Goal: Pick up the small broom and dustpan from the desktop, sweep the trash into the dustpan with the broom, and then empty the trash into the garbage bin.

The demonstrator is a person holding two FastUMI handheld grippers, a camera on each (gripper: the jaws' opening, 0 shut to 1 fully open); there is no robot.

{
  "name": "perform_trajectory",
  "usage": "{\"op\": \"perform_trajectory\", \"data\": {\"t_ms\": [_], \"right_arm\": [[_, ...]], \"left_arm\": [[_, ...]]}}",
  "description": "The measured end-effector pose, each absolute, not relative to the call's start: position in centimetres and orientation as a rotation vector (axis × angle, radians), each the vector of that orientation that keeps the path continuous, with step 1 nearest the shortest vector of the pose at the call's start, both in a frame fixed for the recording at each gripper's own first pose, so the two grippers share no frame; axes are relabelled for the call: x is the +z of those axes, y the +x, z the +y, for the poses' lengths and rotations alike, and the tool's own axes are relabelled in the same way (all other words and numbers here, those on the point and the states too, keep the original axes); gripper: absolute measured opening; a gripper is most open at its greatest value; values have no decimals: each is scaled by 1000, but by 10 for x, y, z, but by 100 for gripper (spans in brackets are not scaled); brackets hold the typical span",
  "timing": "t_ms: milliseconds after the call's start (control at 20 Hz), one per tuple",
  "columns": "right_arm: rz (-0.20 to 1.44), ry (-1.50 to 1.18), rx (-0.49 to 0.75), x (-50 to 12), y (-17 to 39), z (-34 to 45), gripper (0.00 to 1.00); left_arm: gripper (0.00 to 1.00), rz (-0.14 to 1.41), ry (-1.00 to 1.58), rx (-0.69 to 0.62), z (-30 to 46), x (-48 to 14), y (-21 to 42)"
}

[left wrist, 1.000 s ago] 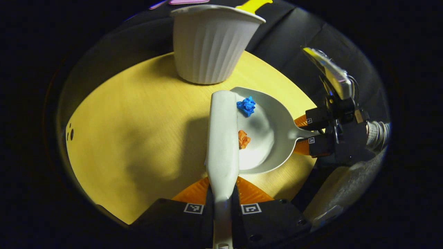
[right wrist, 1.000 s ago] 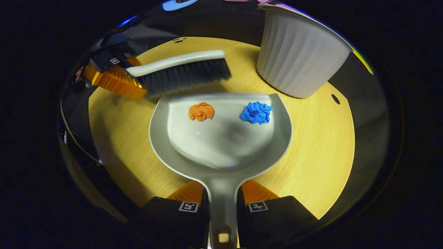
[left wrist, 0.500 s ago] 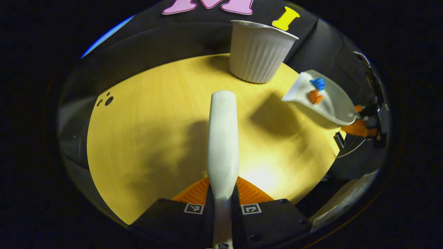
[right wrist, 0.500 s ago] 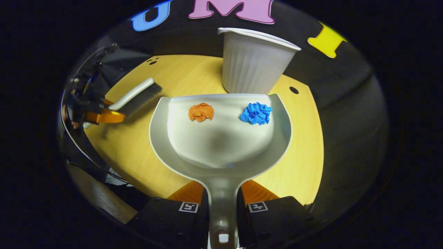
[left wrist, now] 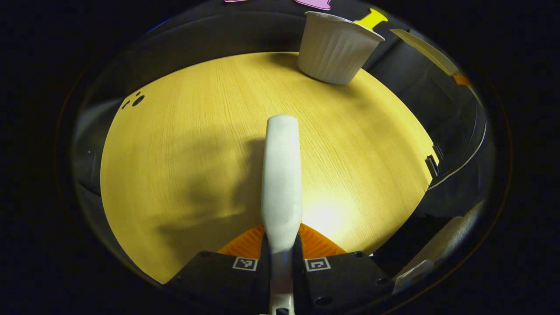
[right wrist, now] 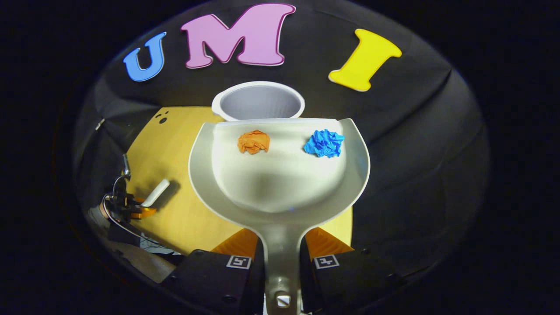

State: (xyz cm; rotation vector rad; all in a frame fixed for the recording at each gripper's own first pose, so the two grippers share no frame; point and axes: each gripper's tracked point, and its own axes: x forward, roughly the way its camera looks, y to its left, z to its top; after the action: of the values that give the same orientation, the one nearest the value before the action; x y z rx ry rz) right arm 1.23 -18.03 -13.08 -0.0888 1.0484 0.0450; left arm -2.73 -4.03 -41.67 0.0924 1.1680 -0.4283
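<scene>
Right gripper view: dustpan (right wrist: pixel 280 183) raised, lip before the garbage bin (right wrist: pixel 258 101).
Right gripper (right wrist: pixel 280 262) clamps its handle; orange scrap (right wrist: pixel 253 141) and blue scrap (right wrist: pixel 324 143) lie inside. Left gripper (left wrist: pixel 280 264) clamps the broom (left wrist: pixel 281 175) over the desktop (left wrist: pixel 183 144); bin upper right.

The setting is a recording booth, not a home. A black cloth wall (right wrist: pixel 407 131) encloses a small round light-wood worktop (left wrist: pixel 197 144) with cable holes near its far edge. A white ribbed garbage bin (left wrist: pixel 337 48) stands at the worktop's rear. Lighting is dim, with one bright patch on the wood.
</scene>
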Motion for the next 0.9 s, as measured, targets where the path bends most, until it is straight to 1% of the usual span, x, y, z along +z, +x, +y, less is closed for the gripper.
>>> {"op": "perform_trajectory", "data": {"t_ms": [200,450,500,550,900], "right_arm": [[1046,-222,12,-116,66,-210,37],[1080,-382,14,-116,118,-218,37],[1095,-422,21,-119,127,-220,41],[1113,-461,25,-119,134,-220,36],[1216,-703,75,-122,164,-220,36]], "left_arm": [[25,1151,101,-428,-41,-413,-24],[25,1153,81,-430,-42,-416,-28],[25,1156,79,-427,-42,-417,-29],[25,1158,79,-422,-41,-417,-30],[25,1163,51,-395,-39,-419,-37]]}}
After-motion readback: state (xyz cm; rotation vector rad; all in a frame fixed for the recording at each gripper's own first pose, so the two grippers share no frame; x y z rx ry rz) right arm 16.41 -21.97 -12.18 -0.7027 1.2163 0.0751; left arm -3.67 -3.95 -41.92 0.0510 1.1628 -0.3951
